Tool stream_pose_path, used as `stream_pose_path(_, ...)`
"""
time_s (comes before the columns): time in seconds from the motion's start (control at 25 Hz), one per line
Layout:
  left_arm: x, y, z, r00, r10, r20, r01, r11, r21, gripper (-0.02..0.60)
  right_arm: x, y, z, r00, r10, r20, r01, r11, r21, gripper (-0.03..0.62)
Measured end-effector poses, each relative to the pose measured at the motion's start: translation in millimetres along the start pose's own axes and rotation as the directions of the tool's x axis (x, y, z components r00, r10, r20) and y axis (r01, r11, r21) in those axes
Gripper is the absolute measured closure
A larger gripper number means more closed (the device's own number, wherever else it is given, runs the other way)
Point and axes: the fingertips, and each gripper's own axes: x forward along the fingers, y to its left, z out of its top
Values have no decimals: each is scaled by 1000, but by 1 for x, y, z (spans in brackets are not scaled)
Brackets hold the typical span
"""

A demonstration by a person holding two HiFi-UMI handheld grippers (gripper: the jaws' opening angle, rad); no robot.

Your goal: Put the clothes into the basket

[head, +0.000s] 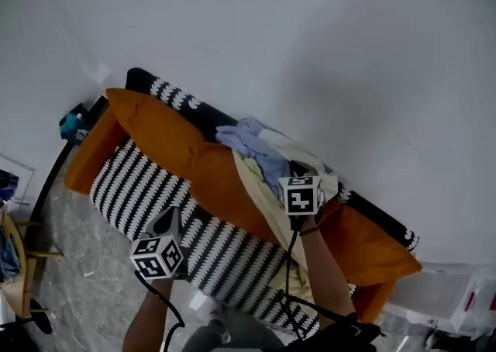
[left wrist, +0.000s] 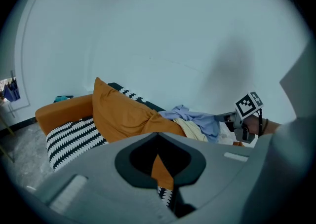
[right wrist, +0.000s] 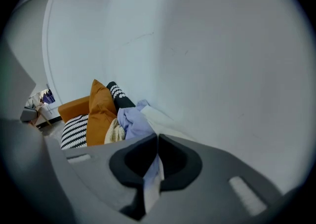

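The clothes lie in a heap at the centre of the head view, on top of the sofa where its back meets the white wall. A lilac garment sits uppermost. A cream cloth hangs below it, down over the orange cushion.

The right gripper is pressed together on a fold of the lilac garment. A strip of that fabric runs down between its jaws at the bottom centre of the right gripper view. Its cube, printed with black and white square markers, shows just below the heap in the head view.

The left gripper has its jaws pressed together with nothing in them. It hangs at the lower left of the head view above the black and white striped seat, well apart from the clothes.
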Motion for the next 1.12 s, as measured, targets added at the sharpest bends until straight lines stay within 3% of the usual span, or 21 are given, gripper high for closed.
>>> stream_pose_path(0.52, -66, -50, 42, 985, -137, 107, 130, 989, 71, 586, -131, -9, 76, 981, -76, 181, 72, 997, 28, 580)
stream_pose_path(0.84, -114, -91, 71, 953, -241, 182, 219, 966, 135, 586, -234, -16, 116, 939, -147, 312, 141, 989, 41, 580)
stream_pose_path(1.12, -148, -120, 88, 923, -319, 214, 276, 939, 206, 586, -316, -20, 148, 882, -199, 427, 195, 979, 53, 580)
